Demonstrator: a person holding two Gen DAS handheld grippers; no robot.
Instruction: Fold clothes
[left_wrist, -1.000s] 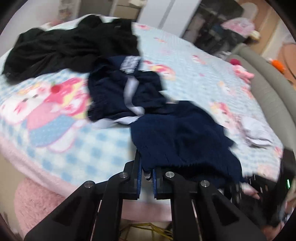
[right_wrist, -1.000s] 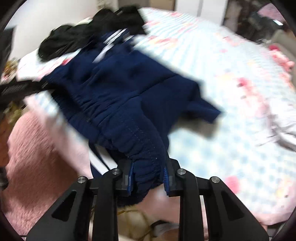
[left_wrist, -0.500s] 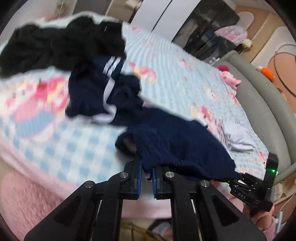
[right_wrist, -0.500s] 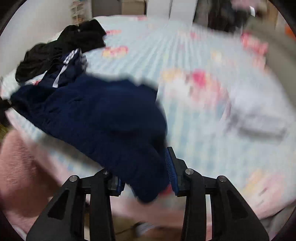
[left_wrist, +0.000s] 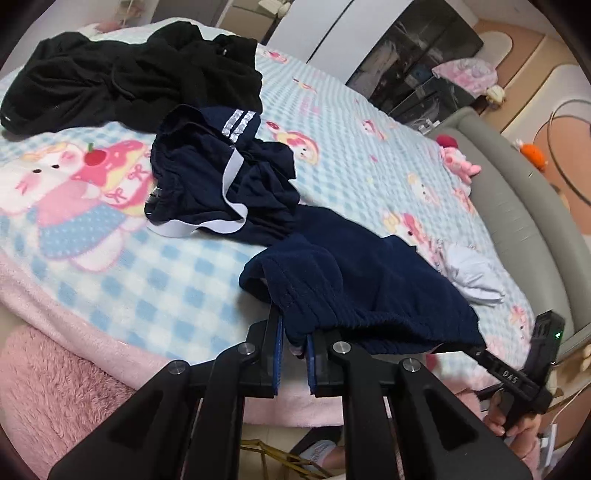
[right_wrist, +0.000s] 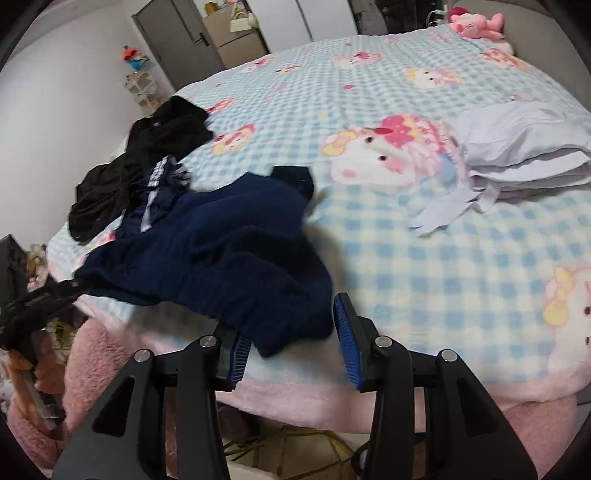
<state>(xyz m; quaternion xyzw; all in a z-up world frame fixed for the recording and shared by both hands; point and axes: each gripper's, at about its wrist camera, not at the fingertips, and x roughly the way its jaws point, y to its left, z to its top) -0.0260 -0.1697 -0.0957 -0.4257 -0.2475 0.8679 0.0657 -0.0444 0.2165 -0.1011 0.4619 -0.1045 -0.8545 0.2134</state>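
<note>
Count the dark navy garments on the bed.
2: fleece garment at the near edge, pinched in the left gripper; white-trimmed garment behind it, beside the black pile. More may be buried.

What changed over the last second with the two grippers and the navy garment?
The right gripper opened and let go of the navy fleece garment, which dropped onto the bed. The left gripper stays clamped on its waistband. The black clothes and striped navy garment lie unmoved.
</note>
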